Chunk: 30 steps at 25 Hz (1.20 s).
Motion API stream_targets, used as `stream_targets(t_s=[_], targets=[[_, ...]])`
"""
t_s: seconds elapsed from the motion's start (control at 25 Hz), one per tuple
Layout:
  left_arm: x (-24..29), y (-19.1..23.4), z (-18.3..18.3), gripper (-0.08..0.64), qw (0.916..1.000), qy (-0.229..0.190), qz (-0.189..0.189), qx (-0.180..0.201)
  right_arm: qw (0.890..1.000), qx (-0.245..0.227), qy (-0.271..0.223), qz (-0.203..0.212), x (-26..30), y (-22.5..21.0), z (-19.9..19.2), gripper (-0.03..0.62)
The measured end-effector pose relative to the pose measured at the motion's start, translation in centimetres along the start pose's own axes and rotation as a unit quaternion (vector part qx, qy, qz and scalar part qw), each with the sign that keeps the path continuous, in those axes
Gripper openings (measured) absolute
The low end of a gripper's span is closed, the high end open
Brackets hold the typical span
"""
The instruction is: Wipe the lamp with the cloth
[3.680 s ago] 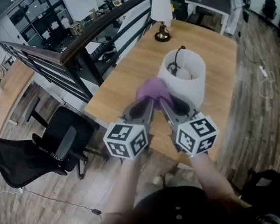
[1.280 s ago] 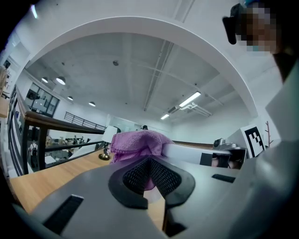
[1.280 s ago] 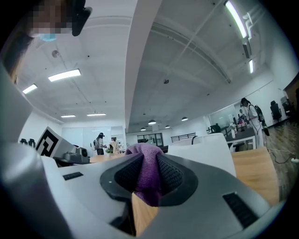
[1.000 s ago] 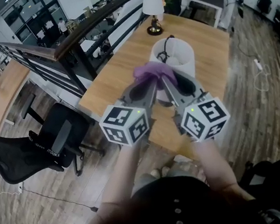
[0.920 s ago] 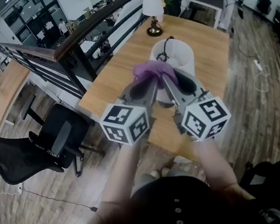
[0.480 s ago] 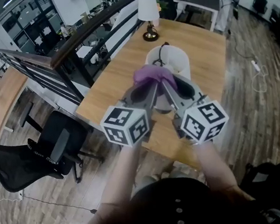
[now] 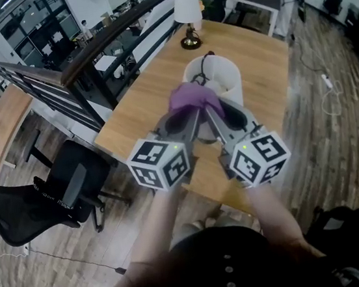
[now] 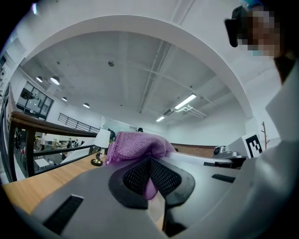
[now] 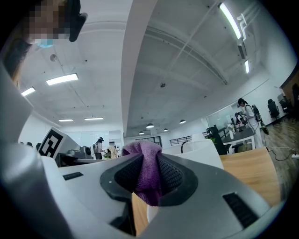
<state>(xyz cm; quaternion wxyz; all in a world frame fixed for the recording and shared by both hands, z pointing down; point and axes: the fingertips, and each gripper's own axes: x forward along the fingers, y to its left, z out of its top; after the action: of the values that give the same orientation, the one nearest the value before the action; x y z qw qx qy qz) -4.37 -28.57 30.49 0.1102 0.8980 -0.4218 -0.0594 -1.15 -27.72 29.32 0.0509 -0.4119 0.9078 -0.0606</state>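
A bunched purple cloth (image 7: 189, 98) is held up between both grippers, just in front of the near rim of the white lamp shade (image 7: 219, 74), whose open top shows a black cord. My left gripper (image 7: 181, 114) is shut on the cloth's left side and my right gripper (image 7: 216, 110) is shut on its right side. In the left gripper view the cloth (image 8: 138, 142) bulges over the left gripper (image 8: 150, 176). In the right gripper view the cloth (image 9: 148, 169) is pinched in the right gripper (image 9: 147, 182), with the shade (image 9: 198, 150) behind. Whether cloth and shade touch is hidden.
The lamp stands on a wooden table (image 7: 142, 105). A second small lamp (image 7: 186, 10) with a dark base sits at the table's far end. A black railing (image 7: 83, 60) runs along the left, with a black office chair (image 7: 36, 201) below it. Wood floor lies to the right.
Both grippers stay shut on the cloth, close together. The cloth has crept slightly up and toward the shade's near rim; the head view has shifted a little.
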Motion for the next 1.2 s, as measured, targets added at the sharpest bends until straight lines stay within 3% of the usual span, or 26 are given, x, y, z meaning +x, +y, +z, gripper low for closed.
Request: stream_targets(t_s=[1.2], targets=[[-1.3, 0.6, -7.5, 0.011, 0.9964, 0.073, 0.013, -0.041, 0.995, 0.064, 0.071, -0.027, -1.3, -0.4, -7.7, 0.078]])
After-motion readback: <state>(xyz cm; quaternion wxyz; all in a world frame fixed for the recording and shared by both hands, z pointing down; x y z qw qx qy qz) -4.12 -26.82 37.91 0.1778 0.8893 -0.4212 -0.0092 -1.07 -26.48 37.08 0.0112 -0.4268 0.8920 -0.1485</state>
